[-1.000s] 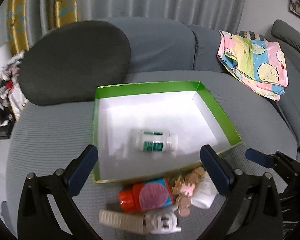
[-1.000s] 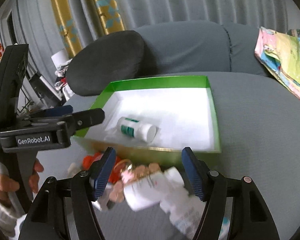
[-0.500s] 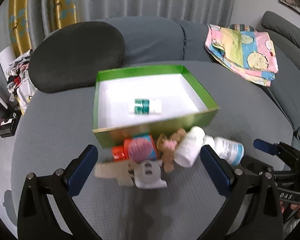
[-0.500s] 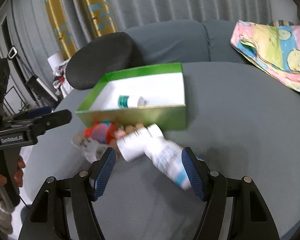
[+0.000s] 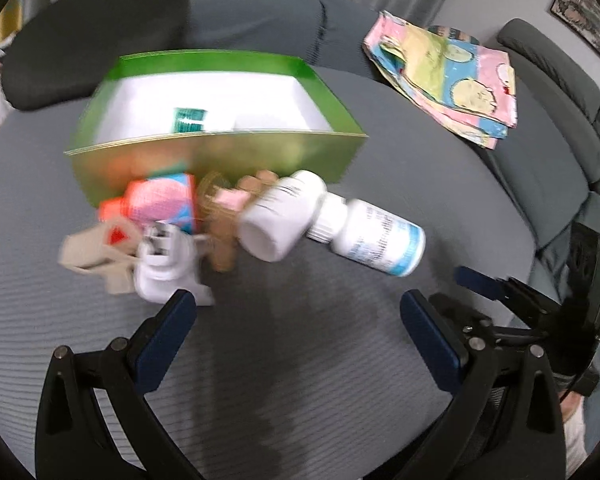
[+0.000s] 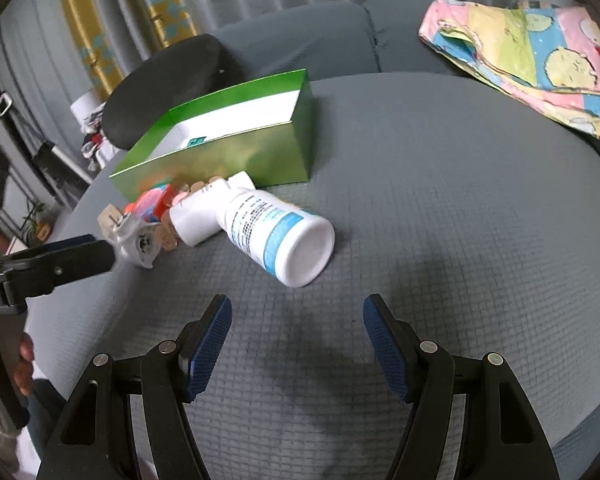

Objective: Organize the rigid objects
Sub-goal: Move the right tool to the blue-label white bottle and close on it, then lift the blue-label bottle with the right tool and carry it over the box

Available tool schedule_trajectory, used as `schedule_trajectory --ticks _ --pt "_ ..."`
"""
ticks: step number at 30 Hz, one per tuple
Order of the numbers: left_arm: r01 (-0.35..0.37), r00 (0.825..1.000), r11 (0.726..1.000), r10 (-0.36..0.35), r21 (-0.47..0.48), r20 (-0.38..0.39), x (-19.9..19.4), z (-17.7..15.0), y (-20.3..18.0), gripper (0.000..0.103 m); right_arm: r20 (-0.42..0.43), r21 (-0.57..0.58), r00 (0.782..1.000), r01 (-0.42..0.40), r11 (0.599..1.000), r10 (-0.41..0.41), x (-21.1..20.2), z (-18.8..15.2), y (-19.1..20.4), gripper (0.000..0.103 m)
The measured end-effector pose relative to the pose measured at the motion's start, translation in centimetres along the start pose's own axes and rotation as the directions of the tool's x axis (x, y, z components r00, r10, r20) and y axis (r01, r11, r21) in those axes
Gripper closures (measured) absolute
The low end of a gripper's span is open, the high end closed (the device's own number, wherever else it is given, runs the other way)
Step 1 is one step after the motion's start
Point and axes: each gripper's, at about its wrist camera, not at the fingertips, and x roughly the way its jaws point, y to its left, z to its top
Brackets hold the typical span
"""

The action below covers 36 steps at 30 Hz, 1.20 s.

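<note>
Bottles and small clutter lie in a heap ahead of both grippers on the grey cushion [image 6: 440, 208], pressed against the near wall of the green box [image 6: 236, 152]. Right gripper [image 6: 296, 344] has its fingers wide apart, nothing between them; the blue-labelled white bottle [image 6: 278, 236] lies on its side just beyond the fingertips, base toward the camera, slightly left of the gap's centre. Its neck touches a second white bottle [image 6: 204, 212], farther out and to the left. Left gripper [image 5: 298, 332] likewise spread and empty; in its view the blue-labelled bottle sits ahead and right of centre, the second white bottle ahead near centre. White plug adapter [image 5: 166, 260] lies just beyond the left finger's tip, with a beige piece [image 5: 96, 252] beside it. Red-capped colourful container [image 5: 160, 204] and brown beaded object [image 5: 224, 216] rest farther out, against the box. Inside the box, a green-labelled bottle [image 5: 190, 119], blurred.
</note>
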Motion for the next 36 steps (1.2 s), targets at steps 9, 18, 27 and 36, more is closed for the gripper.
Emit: schedule_trajectory --ticks 9,18,27,36 --pt "0.061 0.997 0.991 -0.067 -0.119 -0.050 3.5 1.7 -1.3 0.001 -0.001 -0.153 1.000 -0.028 0.988 0.028 3.3 2.0 -0.3 0.033" --pt "0.096 0.988 0.973 -0.120 -0.210 -0.101 6.4 3.5 -2.0 0.001 -0.046 -0.193 0.989 -0.145 0.970 0.139 5.8 3.2 -1.4 0.033" --pt "0.126 0.976 0.958 -0.166 -0.258 -0.141 7.6 3.2 -1.3 0.003 -0.066 -0.148 0.970 -0.242 0.959 0.235 5.9 1.9 -1.7 0.044" --pt "0.189 0.961 0.957 -0.227 -0.219 -0.160 7.2 2.0 -1.9 0.034 -0.077 -0.096 0.961 -0.271 0.958 0.264 4.5 -0.4 0.0 0.047"
